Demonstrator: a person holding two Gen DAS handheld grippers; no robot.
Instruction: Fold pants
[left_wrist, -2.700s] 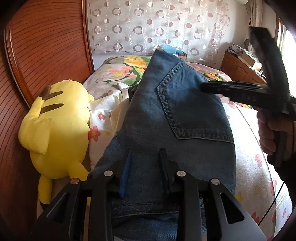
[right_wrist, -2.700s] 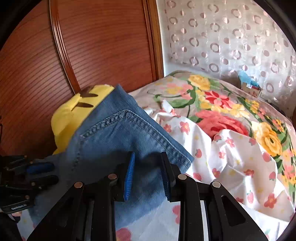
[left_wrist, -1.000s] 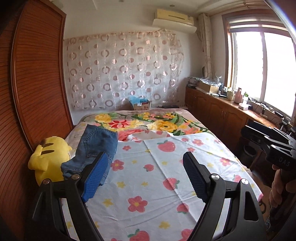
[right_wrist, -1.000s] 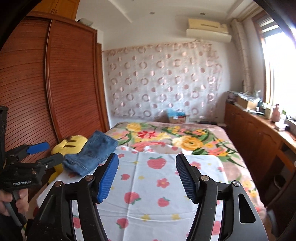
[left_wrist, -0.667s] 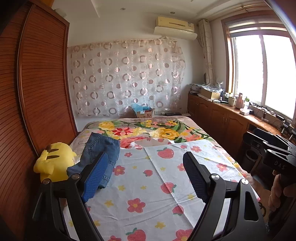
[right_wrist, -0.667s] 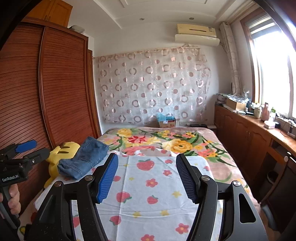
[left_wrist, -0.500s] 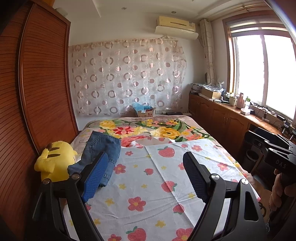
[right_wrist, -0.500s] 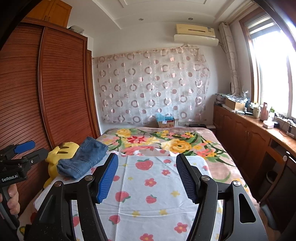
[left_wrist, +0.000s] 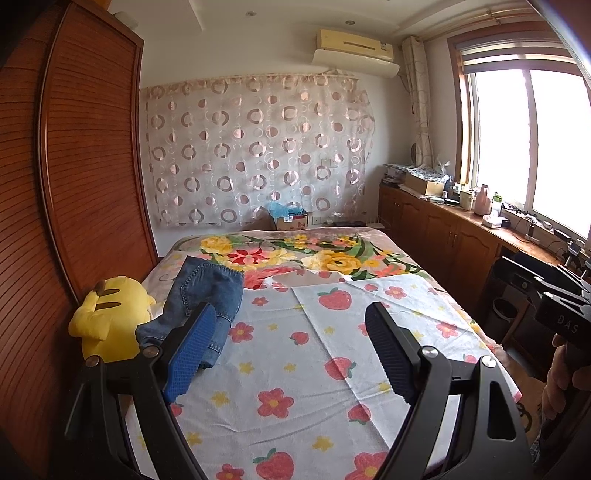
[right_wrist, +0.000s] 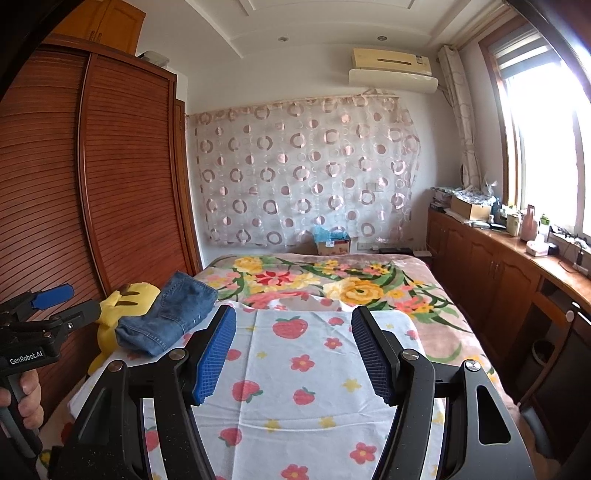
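Folded blue jeans (left_wrist: 207, 295) lie at the bed's left side, leaning against a yellow plush toy (left_wrist: 107, 317); in the right wrist view the jeans (right_wrist: 168, 315) rest partly on that toy (right_wrist: 122, 299). My left gripper (left_wrist: 291, 325) is open and empty, held well back from the jeans above the near end of the bed. My right gripper (right_wrist: 291, 325) is also open with nothing between its blue pads (right_wrist: 216, 354). Each gripper shows in the other's view: the left gripper (right_wrist: 55, 302) at the left edge, held by a hand, and the right gripper's body (left_wrist: 546, 291) at the right edge.
The bed (left_wrist: 303, 376) carries a white strawberry-and-flower sheet, with a floral blanket (left_wrist: 295, 258) further back. A wooden wardrobe (left_wrist: 74, 184) runs along the left. Low wooden cabinets (right_wrist: 498, 273) with clutter stand under the window on the right. A cardboard box (left_wrist: 290, 221) sits behind the bed.
Earlier both grippers were close over the jeans with narrow jaws. Since then they have pulled back to the foot of the bed and opened wide; over the last second the views barely shift.
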